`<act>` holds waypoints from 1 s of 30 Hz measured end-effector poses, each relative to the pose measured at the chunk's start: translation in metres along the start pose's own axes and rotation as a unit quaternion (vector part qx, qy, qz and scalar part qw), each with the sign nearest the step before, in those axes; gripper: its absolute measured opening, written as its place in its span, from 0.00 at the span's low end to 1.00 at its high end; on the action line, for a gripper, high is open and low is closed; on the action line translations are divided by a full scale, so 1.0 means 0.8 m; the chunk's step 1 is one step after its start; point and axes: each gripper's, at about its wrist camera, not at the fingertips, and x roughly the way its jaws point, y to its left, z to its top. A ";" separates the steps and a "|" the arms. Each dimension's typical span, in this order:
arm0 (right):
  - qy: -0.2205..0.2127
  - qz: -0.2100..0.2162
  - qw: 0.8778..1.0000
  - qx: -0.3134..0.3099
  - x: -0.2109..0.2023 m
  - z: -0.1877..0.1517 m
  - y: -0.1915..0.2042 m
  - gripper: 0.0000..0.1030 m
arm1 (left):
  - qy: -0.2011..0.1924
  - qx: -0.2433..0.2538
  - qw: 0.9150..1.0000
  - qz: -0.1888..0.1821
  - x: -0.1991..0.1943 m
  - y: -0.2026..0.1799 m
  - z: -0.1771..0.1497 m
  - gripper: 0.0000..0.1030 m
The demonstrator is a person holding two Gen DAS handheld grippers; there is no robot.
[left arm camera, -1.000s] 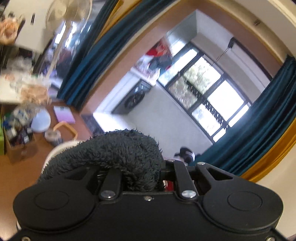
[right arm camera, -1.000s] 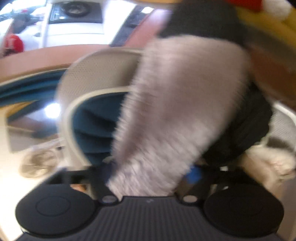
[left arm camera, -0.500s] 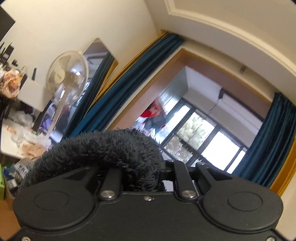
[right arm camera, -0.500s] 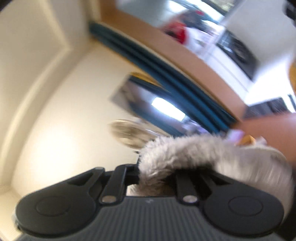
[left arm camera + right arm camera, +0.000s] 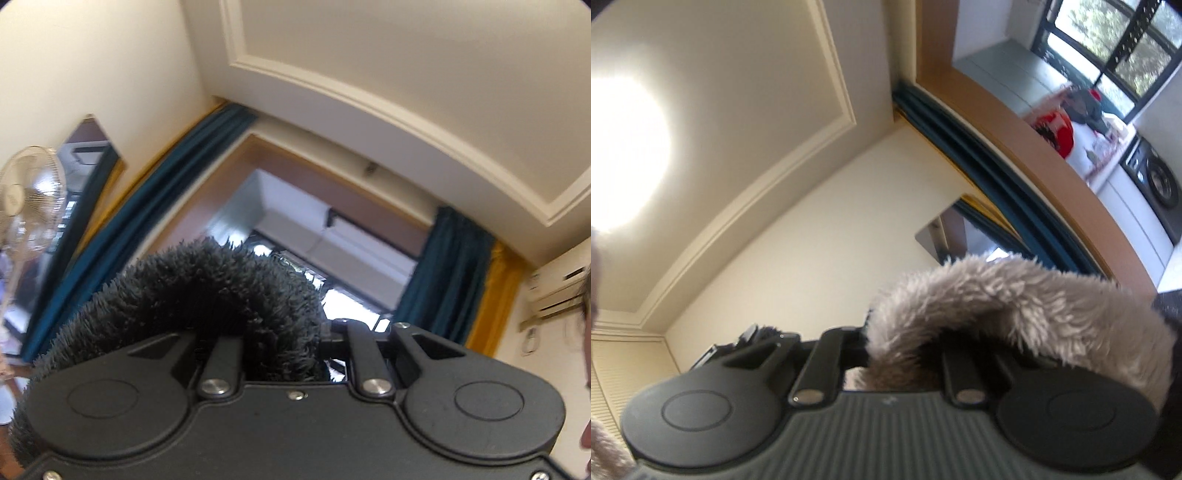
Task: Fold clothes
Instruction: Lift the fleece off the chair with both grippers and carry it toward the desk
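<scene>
Both jaws pinch fluffy fabric [image 5: 207, 295] edges, raised toward the ceiling [image 5: 406, 92].

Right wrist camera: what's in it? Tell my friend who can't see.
The right hand-held gripper is shut on a fluffy grey fleece, held up high. Behind it are a cream ceiling, a blue curtain and a window.

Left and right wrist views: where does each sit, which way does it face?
Left wrist: behind the left tool, tilted up at ceiling, teal curtains and standing fan; shut on dark grey fluffy fabric.
Right wrist: behind the right tool, rolled, facing ceiling; shut on light grey fluffy fabric.
Shared: teal curtains, wall mirror.
</scene>
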 end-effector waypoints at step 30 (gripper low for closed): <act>-0.229 -0.186 0.934 -0.203 -0.337 -0.088 0.395 0.13 | 0.096 -0.191 0.886 -0.411 0.116 -0.176 -0.106 0.15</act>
